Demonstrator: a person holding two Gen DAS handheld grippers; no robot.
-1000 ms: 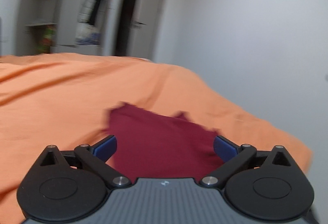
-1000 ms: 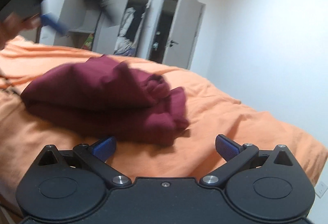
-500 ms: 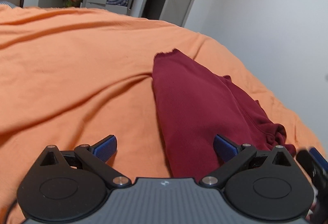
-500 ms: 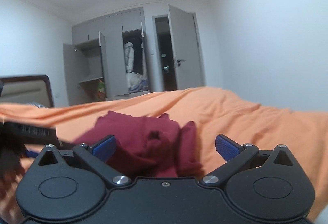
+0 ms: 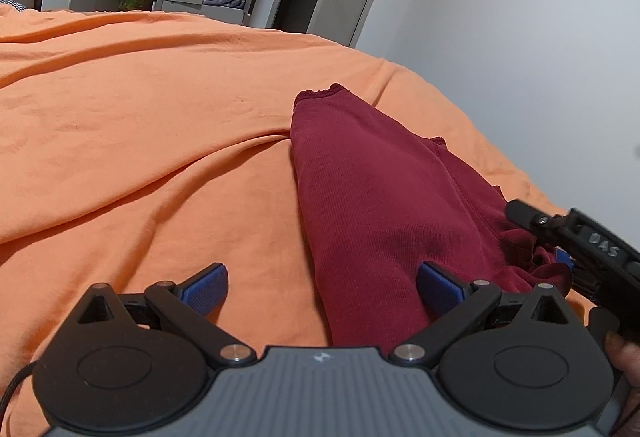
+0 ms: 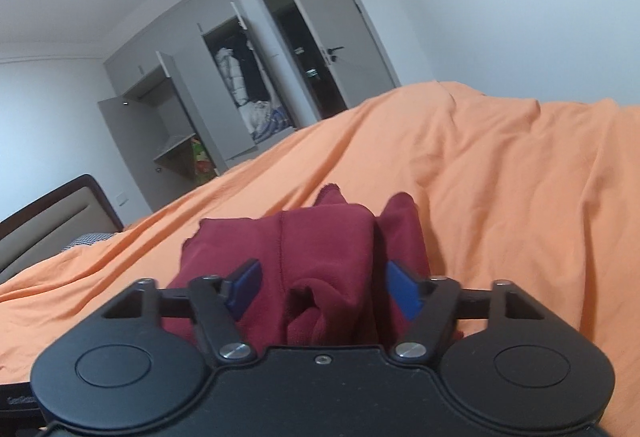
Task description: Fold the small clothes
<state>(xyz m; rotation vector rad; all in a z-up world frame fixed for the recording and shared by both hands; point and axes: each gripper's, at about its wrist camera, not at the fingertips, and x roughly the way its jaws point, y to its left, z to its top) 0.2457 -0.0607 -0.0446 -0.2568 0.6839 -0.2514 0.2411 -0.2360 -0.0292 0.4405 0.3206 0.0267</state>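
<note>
On the near part of the bed, at the garment's bunched end: the right gripper (image 6: 322,291) has its blue pads apart, with a fold of the dark red garment (image 6: 324,249) standing between them; whether the pads press the cloth, I cannot tell.
Left gripper: the left gripper (image 5: 322,287) is spread wide and holds nothing. One pad is over bare orange bedcover (image 5: 140,141), the other is over the near end of the garment.
Garment: it lies as a long folded strip from the near edge of the bed toward the far edge. The end by the right gripper is crumpled; the far end with its scalloped hem (image 5: 320,93) lies flat.
Step in hand: probably taking the two near corners for the next fold.
How to do it well: I think each gripper should take all layers together, close to the edge, and only then lift.
Risk: a grip on the top layer alone would likely open the earlier fold.
Far side: the open wardrobe (image 6: 240,89) and door play no part.
</note>
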